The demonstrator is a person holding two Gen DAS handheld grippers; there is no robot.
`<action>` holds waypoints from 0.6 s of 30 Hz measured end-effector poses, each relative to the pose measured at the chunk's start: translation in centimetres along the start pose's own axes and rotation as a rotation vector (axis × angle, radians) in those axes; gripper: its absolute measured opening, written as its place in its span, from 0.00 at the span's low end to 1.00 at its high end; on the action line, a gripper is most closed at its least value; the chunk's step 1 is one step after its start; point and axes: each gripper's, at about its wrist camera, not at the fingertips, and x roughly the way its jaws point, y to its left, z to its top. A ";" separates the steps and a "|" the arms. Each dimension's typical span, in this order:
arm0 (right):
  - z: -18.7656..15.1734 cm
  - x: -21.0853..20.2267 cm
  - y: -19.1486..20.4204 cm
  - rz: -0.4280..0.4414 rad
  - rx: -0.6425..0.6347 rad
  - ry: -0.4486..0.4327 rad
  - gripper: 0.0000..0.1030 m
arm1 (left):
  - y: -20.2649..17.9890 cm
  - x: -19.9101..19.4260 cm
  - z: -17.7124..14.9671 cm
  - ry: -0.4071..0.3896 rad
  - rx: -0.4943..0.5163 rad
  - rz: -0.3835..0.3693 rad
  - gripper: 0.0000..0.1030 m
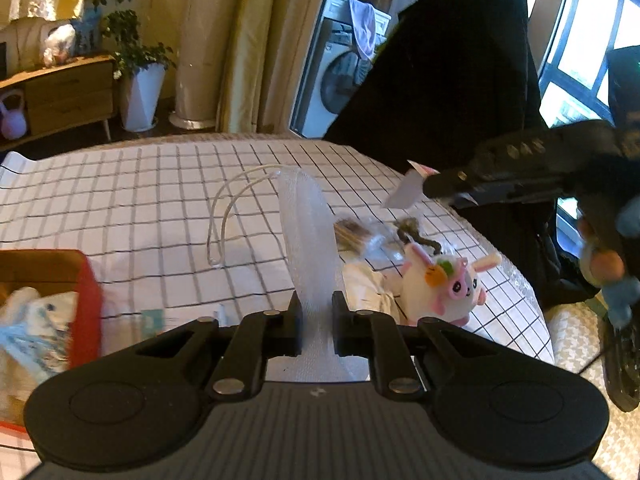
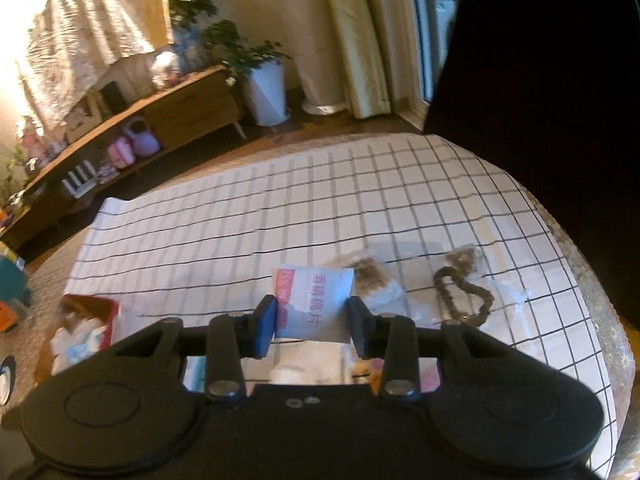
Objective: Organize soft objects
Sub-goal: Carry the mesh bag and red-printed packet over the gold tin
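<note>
Working across from the left here. There's a red box [image 1: 86,300] at the left edge of the checked cloth [image 1: 160,200] with some soft stuff already piled in it, so I'm guessing that's where things are going.

My left gripper [image 1: 316,320] is clenched on a face mask [image 1: 308,240], pinching the pleated body so it's standing up edge-on from the jaws, with the ear loops [image 1: 224,216] dangling off to the left. It's feather-light and floppy, so I'm thinking a mid-body pinch is the way to go; grabbing a loop would just let it swing.

Just right of that, a little plush bunny [image 1: 448,288] is sitting on the cloth next to some crinkly clear bags [image 1: 360,236]. Squashy and easy, I'd take it round the belly.

My right gripper [image 2: 312,316] is gripping a small white sachet [image 2: 316,304] with red print, jaws pressing on its two side edges. It's thin, slick and bendy, so I'm judging it could slide out if I tilt hard. Beyond it, a brownish chain thing [image 2: 460,292] is lying loose on the cloth.
</note>
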 end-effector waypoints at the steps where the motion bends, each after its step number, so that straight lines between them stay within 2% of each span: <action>1: -0.2 -0.5 0.6 0.010 -0.010 -0.005 0.36 | 0.4 -0.7 0.1 -0.001 -0.002 0.000 0.13; 8: -1.6 -3.5 5.7 0.081 -0.102 -0.044 0.36 | 3.2 -4.8 0.5 -0.009 -0.008 0.026 0.13; 18: -3.5 -5.3 12.9 0.155 -0.208 -0.049 0.36 | 7.9 -9.8 1.0 -0.009 -0.008 0.080 0.13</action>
